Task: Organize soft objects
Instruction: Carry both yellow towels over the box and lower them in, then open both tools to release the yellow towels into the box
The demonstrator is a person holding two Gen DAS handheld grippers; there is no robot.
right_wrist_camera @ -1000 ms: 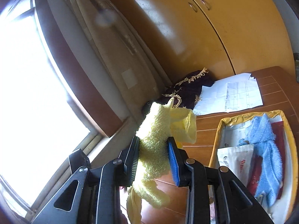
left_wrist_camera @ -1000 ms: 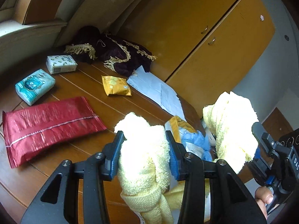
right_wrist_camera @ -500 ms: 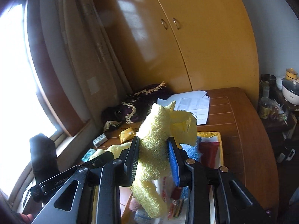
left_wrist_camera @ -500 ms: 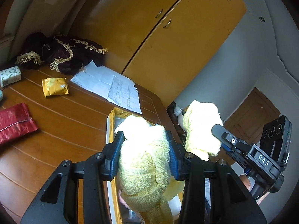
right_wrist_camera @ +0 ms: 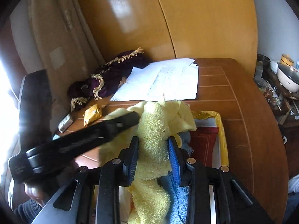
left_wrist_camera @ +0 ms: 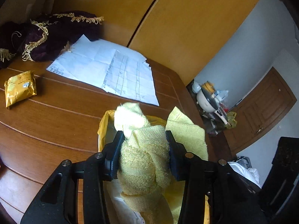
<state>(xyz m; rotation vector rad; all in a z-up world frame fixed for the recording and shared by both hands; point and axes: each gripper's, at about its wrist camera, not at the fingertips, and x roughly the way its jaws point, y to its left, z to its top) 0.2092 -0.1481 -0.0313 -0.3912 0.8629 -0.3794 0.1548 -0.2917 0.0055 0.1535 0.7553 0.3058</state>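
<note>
A pale yellow towel [left_wrist_camera: 143, 155] is pinched at two places. My left gripper [left_wrist_camera: 144, 139] is shut on one bunch of it, and my right gripper [right_wrist_camera: 153, 145] is shut on another bunch [right_wrist_camera: 155, 140]. Both hang low over a yellow-rimmed tray [right_wrist_camera: 221, 130] on the wooden table [left_wrist_camera: 56, 115]. Inside the tray lie a blue cloth [right_wrist_camera: 173, 192] and a red packet [right_wrist_camera: 203, 140], partly hidden by the towel. In the right wrist view, the left gripper's black body [right_wrist_camera: 78, 140] crosses from the left, close beside mine.
White papers [left_wrist_camera: 112, 71] lie beyond the tray. A dark purple fringed cloth [left_wrist_camera: 46, 35] sits by the yellow cabinets. A gold packet [left_wrist_camera: 19, 87] and a small white box [right_wrist_camera: 65, 123] rest on the table's left. Kitchenware [right_wrist_camera: 286, 78] crowds a low stand past the table's right edge.
Both grippers have swung right and come down over the tray, still holding the towel. The red bag and tissue packs have left the left wrist view.
</note>
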